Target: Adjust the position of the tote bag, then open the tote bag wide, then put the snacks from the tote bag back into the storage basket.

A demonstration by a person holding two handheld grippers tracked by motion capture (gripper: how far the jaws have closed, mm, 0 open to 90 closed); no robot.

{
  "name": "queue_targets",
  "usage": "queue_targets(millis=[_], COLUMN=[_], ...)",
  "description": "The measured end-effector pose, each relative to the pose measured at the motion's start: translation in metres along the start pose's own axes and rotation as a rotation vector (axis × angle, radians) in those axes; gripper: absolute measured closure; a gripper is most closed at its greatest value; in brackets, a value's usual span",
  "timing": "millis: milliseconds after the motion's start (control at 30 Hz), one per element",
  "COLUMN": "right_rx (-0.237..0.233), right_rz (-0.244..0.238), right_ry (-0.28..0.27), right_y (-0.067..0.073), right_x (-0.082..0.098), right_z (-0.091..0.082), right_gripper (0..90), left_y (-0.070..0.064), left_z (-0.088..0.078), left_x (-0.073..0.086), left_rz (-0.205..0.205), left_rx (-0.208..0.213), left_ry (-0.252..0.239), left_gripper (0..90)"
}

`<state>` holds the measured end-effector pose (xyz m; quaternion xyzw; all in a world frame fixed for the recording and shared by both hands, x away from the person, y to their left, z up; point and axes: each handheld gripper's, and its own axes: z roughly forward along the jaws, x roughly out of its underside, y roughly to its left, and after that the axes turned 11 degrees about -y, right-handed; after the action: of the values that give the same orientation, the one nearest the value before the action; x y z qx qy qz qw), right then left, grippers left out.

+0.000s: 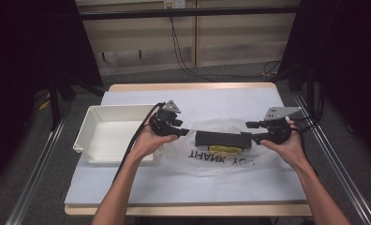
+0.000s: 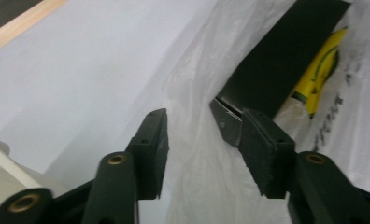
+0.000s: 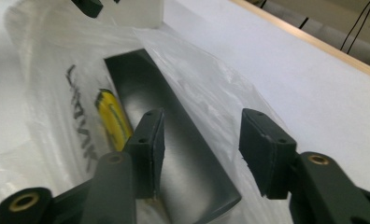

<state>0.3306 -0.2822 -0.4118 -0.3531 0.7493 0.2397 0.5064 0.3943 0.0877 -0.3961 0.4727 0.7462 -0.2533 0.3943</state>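
Both grippers — left [image 1: 183, 132], right [image 1: 250, 131] — jaws apart, gripping nothing | I flank black box [image 1: 222, 138] inside plastic bag [image 1: 221, 159] | risk — slack film snags jaws, dragging box.

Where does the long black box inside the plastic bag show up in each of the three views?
High view: the black box lies at table centre, between the two grippers, inside the plastic bag.
Left gripper view: the box runs from the jaw tips to the upper right.
Right gripper view: the box runs from upper left down to the bottom centre.
Shared landmark: the yellow item lying alongside the box.
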Motion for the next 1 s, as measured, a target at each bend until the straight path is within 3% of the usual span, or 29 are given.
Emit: queue_targets(millis=[167,233,433,633,700,867,933,1000], right_rx=[-0.009,-0.003,0.009,0.044,0.032,0.045,0.043,0.028], right_rz=[0.013,0.013,0.021,0.028,0.035,0.047,0.05,0.043], right_ry=[-0.052,-0.068,-0.132,-0.136,-0.128,-0.152,-0.158,-0.14], right_y=[0.015,0.023,0.042,0.062,0.067,0.078,0.084,0.09], right_x=[0.006,0.009,0.013,0.025,0.029,0.037,0.04,0.043], right_z=[-0.016,-0.024,-0.044,-0.061,-0.065,-0.075,-0.077,-0.077], right_gripper=[42.0,38.7,30.9,23.5,22.3,19.8,19.6,20.0], left_y=[-0.016,-0.018,-0.024,-0.029,-0.031,-0.033,-0.032,-0.031], left_z=[-0.005,-0.004,0.001,0.008,0.013,0.026,0.03,0.034], left_x=[-0.005,-0.006,-0.005,-0.015,-0.018,-0.022,-0.022,-0.023], left_rz=[0.06,0.083,0.113,0.162,0.178,0.223,0.207,0.21], left_rx=[0.076,0.099,0.111,0.144,0.169,0.179,0.185,0.173], left_ry=[-0.048,-0.042,-0.001,0.083,0.125,0.203,0.198,0.223], left_gripper=[70.0,72.4,73.8,77.7,76.4,73.7,71.6,67.2])
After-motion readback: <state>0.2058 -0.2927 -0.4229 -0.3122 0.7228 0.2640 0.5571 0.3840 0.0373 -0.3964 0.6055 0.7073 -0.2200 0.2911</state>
